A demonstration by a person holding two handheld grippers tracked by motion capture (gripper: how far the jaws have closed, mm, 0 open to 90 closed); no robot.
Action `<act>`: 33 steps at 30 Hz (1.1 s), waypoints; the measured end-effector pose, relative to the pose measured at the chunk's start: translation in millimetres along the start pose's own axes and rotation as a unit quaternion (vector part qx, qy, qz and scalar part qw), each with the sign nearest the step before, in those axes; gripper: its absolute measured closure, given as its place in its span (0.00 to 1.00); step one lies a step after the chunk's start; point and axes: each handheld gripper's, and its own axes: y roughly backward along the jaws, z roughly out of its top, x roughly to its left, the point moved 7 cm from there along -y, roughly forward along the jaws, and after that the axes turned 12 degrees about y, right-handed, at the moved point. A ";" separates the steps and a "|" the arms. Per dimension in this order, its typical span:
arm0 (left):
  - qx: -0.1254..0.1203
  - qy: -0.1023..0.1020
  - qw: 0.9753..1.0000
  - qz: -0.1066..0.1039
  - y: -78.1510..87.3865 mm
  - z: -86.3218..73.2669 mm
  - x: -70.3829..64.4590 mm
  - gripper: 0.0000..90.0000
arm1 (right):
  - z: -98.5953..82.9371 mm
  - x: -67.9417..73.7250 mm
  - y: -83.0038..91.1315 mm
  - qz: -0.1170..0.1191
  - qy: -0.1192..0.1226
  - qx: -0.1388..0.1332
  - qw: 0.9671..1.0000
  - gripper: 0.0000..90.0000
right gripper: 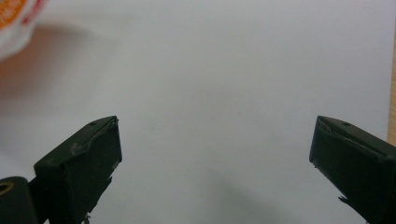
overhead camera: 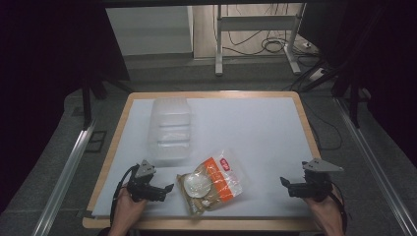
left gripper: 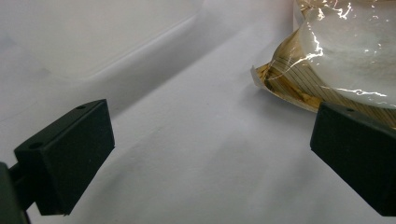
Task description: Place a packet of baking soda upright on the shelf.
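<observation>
A clear plastic food bag (overhead camera: 212,180) with an orange label lies near the table's front middle, holding a round white bun and tan pastry. A clear plastic lidded container (overhead camera: 170,129) stands behind it to the left. My left gripper (overhead camera: 167,191) rests low at the front left, open, its jaws pointing right toward the bag's near edge (left gripper: 299,79) and a short way off it. My right gripper (overhead camera: 284,183) is at the front right, open over bare white sheet, with the bag's corner (right gripper: 14,23) far off to its left.
A white sheet (overhead camera: 255,132) covers the wooden table (overhead camera: 302,118). The table's wooden right edge (right gripper: 392,93) runs close beside my right gripper. Beyond the table are a metal stand, cables on the floor and dark curtains.
</observation>
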 end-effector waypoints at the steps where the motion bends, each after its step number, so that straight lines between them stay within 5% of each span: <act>1: 0.001 -0.002 1.000 0.003 -0.1 -0.2 0.1 0.00 | -1.4 -1.2 -0.9 0.000 0.006 0.001 1.000 0.02; 26: 0.005 0.001 1.000 0.003 -0.4 0.4 -3.7 0.01 | 3.1 9.0 -5.5 0.030 0.015 -0.009 0.999 0.03; 33: 0.016 -0.012 1.000 0.014 -1.1 -0.9 -5.5 0.01 | 2.0 10.3 -7.2 0.034 0.016 -0.003 0.999 0.04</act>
